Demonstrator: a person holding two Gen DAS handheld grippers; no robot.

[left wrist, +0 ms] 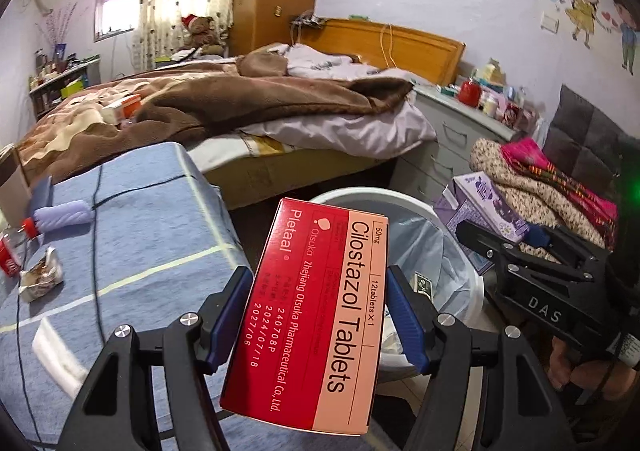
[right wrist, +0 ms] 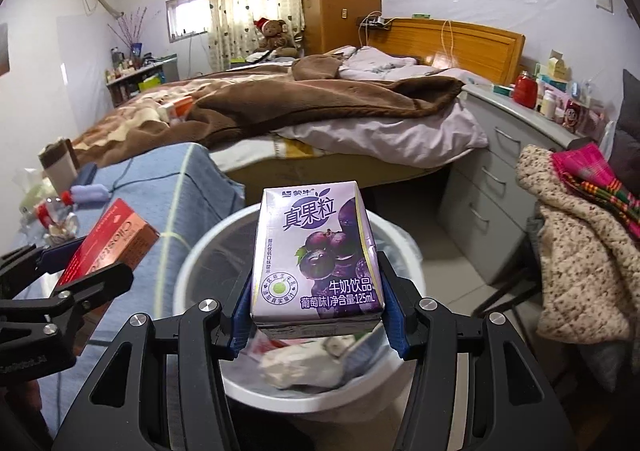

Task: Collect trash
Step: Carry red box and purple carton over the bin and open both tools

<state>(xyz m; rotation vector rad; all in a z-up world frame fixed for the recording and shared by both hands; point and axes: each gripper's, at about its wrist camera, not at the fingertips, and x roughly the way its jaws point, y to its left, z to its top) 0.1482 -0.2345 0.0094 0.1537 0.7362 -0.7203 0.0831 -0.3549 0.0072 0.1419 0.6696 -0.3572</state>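
With the left gripper (left wrist: 316, 315) clamping the tablet box (left wrist: 316, 315) and the right gripper (right wrist: 316, 307) clamping the milk carton (right wrist: 316, 251), confirm each item is over the bin (right wrist: 208, 251) at 12 o'clock, or an off-centre release may strike the rim and fall to the floor.

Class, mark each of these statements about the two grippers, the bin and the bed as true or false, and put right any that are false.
1. The left gripper holds a red tablet box. True.
2. The right gripper is open and holds nothing. False: it is shut on a purple drink carton.
3. The white bin is lined with a bag and already has rubbish in it. True.
4. The drink carton lies at the bottom of the bin. False: it is held above the bin in the right gripper.
5. A brown blanket lies on the bed. True.
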